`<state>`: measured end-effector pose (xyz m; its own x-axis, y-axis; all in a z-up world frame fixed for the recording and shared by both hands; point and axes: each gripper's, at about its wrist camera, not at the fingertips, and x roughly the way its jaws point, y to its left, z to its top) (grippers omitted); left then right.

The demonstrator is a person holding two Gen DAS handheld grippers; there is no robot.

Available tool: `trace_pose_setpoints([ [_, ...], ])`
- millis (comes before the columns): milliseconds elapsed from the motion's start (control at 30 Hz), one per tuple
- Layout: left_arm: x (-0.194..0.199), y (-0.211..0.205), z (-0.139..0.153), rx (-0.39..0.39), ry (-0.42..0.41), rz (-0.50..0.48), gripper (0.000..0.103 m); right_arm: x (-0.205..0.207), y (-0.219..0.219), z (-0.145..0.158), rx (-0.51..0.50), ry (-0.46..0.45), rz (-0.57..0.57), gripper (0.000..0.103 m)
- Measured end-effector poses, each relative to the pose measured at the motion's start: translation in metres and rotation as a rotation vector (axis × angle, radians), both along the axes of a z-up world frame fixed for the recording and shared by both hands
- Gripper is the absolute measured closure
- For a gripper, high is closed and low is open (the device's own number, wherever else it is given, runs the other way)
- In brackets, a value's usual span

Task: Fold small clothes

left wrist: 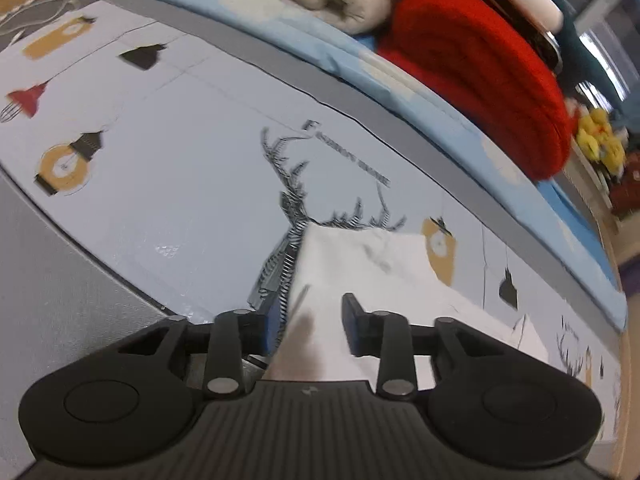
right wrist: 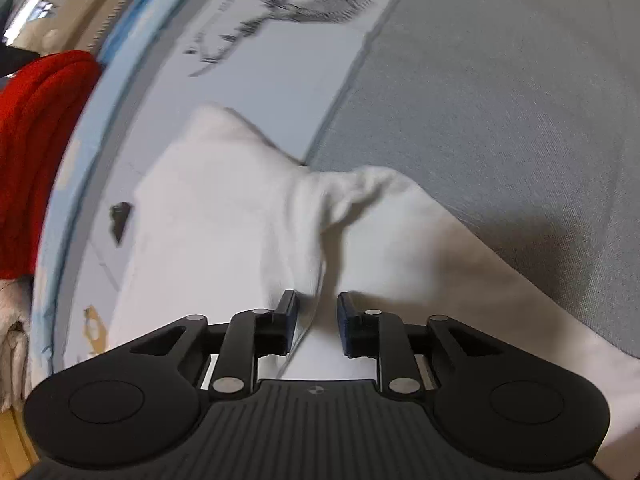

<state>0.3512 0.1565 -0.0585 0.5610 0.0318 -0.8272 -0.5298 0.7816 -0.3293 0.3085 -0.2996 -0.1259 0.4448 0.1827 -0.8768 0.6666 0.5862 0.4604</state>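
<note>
White garment spread on deer-print sheet, lying between parted jaws of left gripper and right gripper, ungripped.

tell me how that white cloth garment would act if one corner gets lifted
The white cloth garment probably goes floppy: it already shows a soft bunched ridge. It looks thin and light, so the rest would likely drag along. A push across the printed grey sheet would probably wrinkle it.
</note>
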Motion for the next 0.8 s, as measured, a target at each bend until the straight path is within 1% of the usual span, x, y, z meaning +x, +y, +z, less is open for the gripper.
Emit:
trace_pose_setpoints([
  [33,0.002,-0.003,-0.004,-0.017,0.020,-0.012,0.058,0.001,0.002,0.007,-0.010,-0.030,0.017,0.078],
  [133,0.000,-0.002,-0.021,-0.077,0.075,-0.013,0.058,0.002,0.009,0.023,-0.053,-0.125,0.053,0.077],
  [200,-0.004,-0.004,-0.025,-0.062,0.101,-0.019,0.058,0.005,0.009,0.028,-0.063,-0.166,0.070,0.077],
  [267,-0.006,-0.003,-0.027,-0.047,0.116,-0.037,0.058,0.008,0.005,0.028,-0.064,-0.180,0.081,0.077],
  [333,-0.005,-0.004,-0.031,-0.053,0.125,-0.048,0.060,0.014,0.000,0.024,-0.050,-0.173,0.083,0.077],
  [367,-0.005,-0.004,-0.032,-0.052,0.130,-0.053,0.066,0.016,-0.002,0.022,-0.040,-0.169,0.083,0.077],
  [400,-0.005,-0.004,-0.032,-0.048,0.133,-0.063,0.088,0.017,-0.003,0.021,-0.034,-0.167,0.086,0.076],
  [433,-0.005,-0.004,-0.031,-0.043,0.134,-0.070,0.100,0.020,-0.001,0.019,-0.033,-0.158,0.091,0.076],
  [500,-0.008,-0.004,-0.023,-0.028,0.103,-0.067,0.100,0.022,0.001,0.017,-0.030,-0.147,0.104,0.076],
  [567,-0.013,-0.006,-0.011,0.008,0.076,-0.053,0.101,0.021,0.004,0.016,-0.026,-0.134,0.122,0.076],
  [633,-0.018,-0.006,-0.006,0.057,0.098,-0.022,0.103,0.022,0.006,0.013,-0.018,-0.125,0.139,0.076],
  [667,-0.019,-0.004,-0.010,0.063,0.122,-0.008,0.103,0.024,0.007,0.012,-0.016,-0.116,0.150,0.074],
  [733,-0.020,0.002,-0.025,0.019,0.186,0.023,0.102,0.026,0.007,0.003,-0.008,-0.073,0.159,0.070],
  [800,-0.021,0.005,-0.031,-0.018,0.183,0.039,0.102,0.027,0.003,-0.011,0.001,-0.013,0.141,0.071],
])
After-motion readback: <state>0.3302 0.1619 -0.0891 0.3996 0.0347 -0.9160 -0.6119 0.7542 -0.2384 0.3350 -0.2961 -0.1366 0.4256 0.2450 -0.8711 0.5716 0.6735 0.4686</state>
